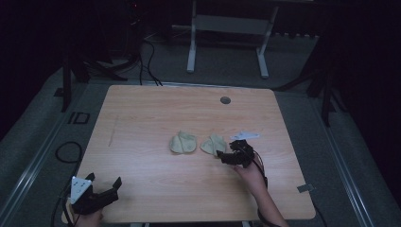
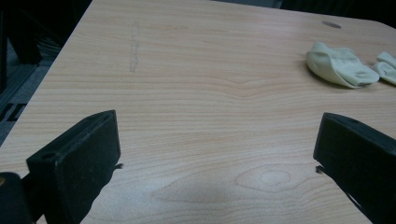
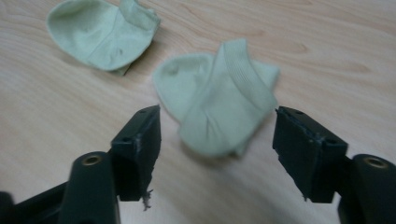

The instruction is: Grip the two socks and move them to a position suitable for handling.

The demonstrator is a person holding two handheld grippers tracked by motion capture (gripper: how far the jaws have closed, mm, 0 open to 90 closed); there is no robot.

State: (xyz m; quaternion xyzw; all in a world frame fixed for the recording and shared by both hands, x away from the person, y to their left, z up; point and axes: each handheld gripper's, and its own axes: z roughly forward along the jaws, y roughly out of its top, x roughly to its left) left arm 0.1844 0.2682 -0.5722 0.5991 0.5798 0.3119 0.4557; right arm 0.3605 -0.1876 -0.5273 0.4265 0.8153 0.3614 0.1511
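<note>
The left gripper (image 1: pixel 105 186) sits at the near left corner of the tabletop (image 1: pixel 156 109), its jaws spread wide over bare wood with nothing between them. The right gripper (image 1: pixel 226 153) has its jaws apart as well, set on either side of the near end of a crumpled pale green sock (image 3: pixel 219 100), not closed on it. A second pale green sock (image 3: pixel 100 32) lies beyond and left of those jaws, just beside the first, and a round grommet hole (image 1: pixel 225 100) lies farther back.
</note>
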